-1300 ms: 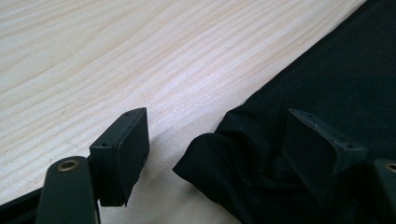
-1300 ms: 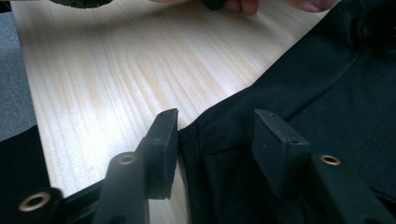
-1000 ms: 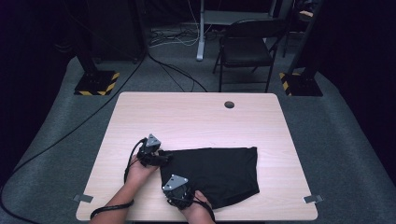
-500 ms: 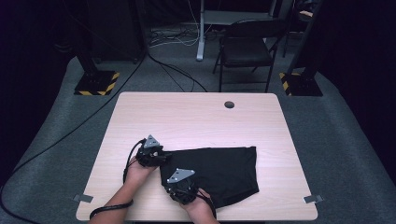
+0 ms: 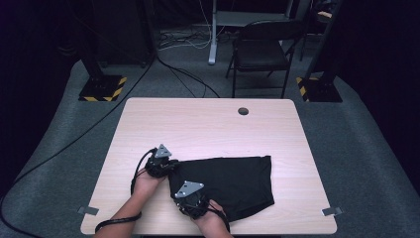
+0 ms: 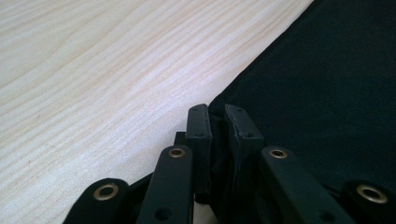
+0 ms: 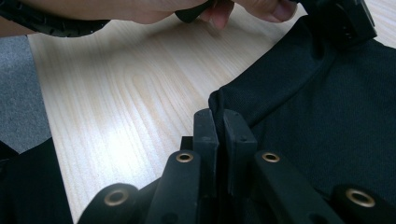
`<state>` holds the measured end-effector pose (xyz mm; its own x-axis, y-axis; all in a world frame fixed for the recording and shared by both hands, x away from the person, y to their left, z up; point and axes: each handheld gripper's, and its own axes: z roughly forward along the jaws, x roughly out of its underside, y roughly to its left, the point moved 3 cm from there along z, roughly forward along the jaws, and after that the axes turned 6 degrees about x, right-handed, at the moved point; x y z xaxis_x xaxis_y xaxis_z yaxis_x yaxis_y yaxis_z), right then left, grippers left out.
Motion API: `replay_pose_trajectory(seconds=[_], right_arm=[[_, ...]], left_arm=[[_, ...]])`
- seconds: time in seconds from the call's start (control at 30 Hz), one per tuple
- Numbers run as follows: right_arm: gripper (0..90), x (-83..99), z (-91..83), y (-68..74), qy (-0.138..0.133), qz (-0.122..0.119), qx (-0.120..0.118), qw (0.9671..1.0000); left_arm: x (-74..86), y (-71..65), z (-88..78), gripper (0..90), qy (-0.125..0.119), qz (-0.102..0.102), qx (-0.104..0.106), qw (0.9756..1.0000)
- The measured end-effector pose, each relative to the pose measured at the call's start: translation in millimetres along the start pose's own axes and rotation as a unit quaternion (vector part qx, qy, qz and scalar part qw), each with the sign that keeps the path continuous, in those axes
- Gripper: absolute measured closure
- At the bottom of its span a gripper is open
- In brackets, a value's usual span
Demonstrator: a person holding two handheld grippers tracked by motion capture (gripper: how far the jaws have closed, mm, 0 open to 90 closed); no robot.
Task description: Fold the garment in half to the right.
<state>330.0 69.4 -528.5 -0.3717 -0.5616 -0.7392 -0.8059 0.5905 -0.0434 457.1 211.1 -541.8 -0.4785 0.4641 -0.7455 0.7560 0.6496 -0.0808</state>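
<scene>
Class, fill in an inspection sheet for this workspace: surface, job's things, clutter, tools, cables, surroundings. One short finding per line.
Surface: pale wood table, with a round hole near its far edge.
Job's things: black garment lying flat at the near side.
Clutter: nothing seen on the tabletop.
Tools: left tool has just been closing and pinches the garment's edge; right tool is shut on another edge.
Cables: a black cable loops from the left tool; more cables cross the floor.
Surroundings: folding chair, grey carpet, striped stand bases.
</scene>
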Motion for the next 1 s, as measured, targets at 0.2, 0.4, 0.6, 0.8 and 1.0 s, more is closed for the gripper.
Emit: replay_pose_trajectory(seconds=[0.2, 0.4, 0.6, 0.8, 1.0], right_arm=[[85.3, -3.2, -4.6, 1.9, -0.003, -0.012, 0.002, 0.9999], [85.3, -4.9, -7.2, 0.5, -0.001, -0.019, -0.001, 0.9998], [85.4, -10.6, -12.8, -0.6, -0.007, -0.022, -0.003, 0.9997], [85.4, -15.4, -16.9, -1.4, -0.01, -0.023, -0.007, 0.9997], [85.4, -19.0, -21.5, -3.4, -0.014, -0.018, -0.015, 0.9996]], left_arm=[[-4.0, -1.5, -4.7, 81.0, -0.011, 0.005, 0.0, 0.9999], [-7.9, -1.9, -11.9, 80.9, -0.025, 0.007, -0.001, 0.9997], [-13.9, -0.6, -20.8, 81.0, -0.044, 0.001, 0.002, 0.999], [-19.7, -0.3, -27.5, 81.4, -0.054, -0.006, 0.008, 0.9985], [-25.2, -1.0, -32.4, 81.7, -0.054, 0.002, 0.008, 0.9985]])
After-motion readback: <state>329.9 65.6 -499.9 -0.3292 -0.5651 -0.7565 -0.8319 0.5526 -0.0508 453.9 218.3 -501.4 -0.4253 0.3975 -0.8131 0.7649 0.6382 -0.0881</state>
